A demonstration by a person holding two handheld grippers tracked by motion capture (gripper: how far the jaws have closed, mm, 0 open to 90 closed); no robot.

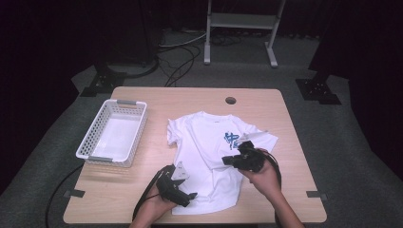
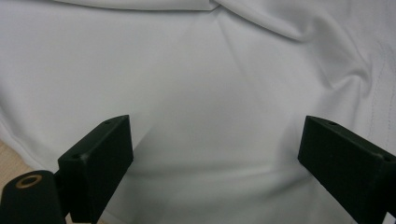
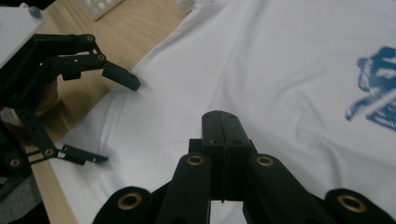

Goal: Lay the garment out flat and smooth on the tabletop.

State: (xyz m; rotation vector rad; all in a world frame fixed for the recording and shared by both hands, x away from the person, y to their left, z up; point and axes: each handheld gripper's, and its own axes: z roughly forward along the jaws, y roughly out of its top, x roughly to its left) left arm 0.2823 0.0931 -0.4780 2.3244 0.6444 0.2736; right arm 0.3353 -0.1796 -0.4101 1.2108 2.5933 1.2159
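A white T-shirt (image 1: 204,142) with a blue print (image 1: 232,139) lies spread on the wooden table (image 1: 119,190). My left gripper (image 1: 187,185) rests at the shirt's lower left part, its jaws wide open. In the left gripper view the left gripper (image 2: 215,154) hangs close over smooth white cloth (image 2: 210,70), with nothing pinched. My right gripper (image 1: 228,160) is held over the shirt's right side, just below the print. In the right gripper view its jaws (image 3: 222,119) are pressed together, with no cloth seen between them. That view also has the left gripper (image 3: 105,116) open at the shirt's edge (image 3: 261,70).
A white plastic basket (image 1: 138,130) stands at the table's left and holds nothing. A small round hole (image 1: 230,100) sits near the table's far edge. Cables trail from both grippers toward the near edge. Beyond the table stand a white frame and dark stands on grey carpet.
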